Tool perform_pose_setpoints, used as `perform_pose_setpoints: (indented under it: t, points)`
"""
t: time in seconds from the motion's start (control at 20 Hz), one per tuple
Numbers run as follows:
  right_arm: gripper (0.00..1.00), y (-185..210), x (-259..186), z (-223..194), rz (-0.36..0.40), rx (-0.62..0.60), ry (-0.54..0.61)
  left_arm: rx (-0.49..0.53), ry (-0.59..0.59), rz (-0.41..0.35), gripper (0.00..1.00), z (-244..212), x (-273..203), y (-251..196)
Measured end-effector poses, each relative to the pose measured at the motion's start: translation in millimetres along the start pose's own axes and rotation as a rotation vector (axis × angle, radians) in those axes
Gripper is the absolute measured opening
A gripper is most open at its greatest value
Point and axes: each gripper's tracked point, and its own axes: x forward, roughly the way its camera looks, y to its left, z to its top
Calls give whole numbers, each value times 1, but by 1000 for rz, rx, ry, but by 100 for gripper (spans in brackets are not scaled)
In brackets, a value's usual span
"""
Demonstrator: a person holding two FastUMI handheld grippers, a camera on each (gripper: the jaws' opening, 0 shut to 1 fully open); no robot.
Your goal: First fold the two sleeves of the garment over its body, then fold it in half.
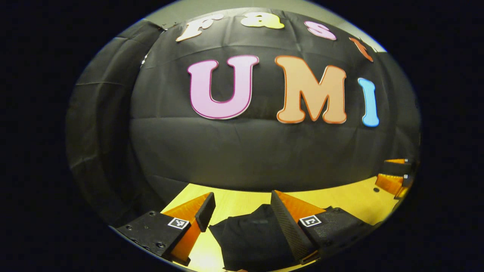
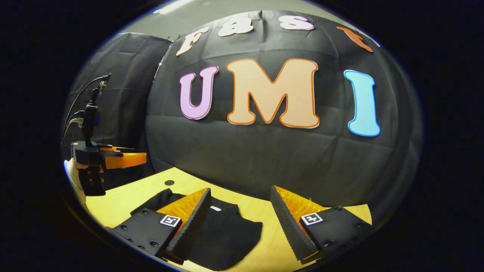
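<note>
Garment (image 2: 223, 234), black, lies on the wooden table (image 2: 124, 196) at six o'clock in both views, between each gripper's fingers. A small dark hole (image 2: 169, 183) marks the table at nine o'clock in the right gripper view. Left gripper (image 1: 240, 211) hangs open above the cloth, holding nothing. Right gripper (image 2: 240, 211) likewise gapes wide, empty.

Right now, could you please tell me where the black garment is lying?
The black garment lies on the wooden table before the booth's wall; in the right gripper view it lies below the right gripper, and in the left gripper view below the left gripper.
</note>
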Motion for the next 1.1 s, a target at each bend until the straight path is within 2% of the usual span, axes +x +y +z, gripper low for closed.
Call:
perform_pose_setpoints:
  t: [0.05, 0.15, 0.2, 0.35, 0.55, 0.65, 0.8, 0.9, 0.95, 1.1]
  points:
    - [99, 5, -14, 4, 0, 1, -19, -12, -24, -9, 90, 10, -12, -1]
    - [99, 17, -43, 14, 1, 3, -59, -8, -83, -39, 94, 30, -39, -4]
    - [99, 23, -60, 22, 1, 4, -85, 4, -115, -57, 91, 40, -58, -5]
    - [99, 39, -110, 49, -10, 0, -187, 37, -184, -110, 93, 56, -104, -11]
    - [98, 67, -171, 69, -20, 1, -295, -22, -200, -173, 92, 49, -148, -28]
    - [100, 81, -194, 68, -31, -1, -333, -43, -188, -171, 93, 38, -162, -30]
    - [100, 80, -211, 38, -115, -7, -302, -34, -122, -165, 92, 6, -184, -30]
    - [98, 79, -215, 8, -165, 44, -241, -37, -68, -194, 92, -13, -196, -39]
    - [98, 86, -216, -1, -160, 81, -218, -31, -42, -208, 93, -22, -200, -42]
    - [99, 89, -218, -16, -157, 167, -166, 10, 2, -178, 92, -38, -208, -30]
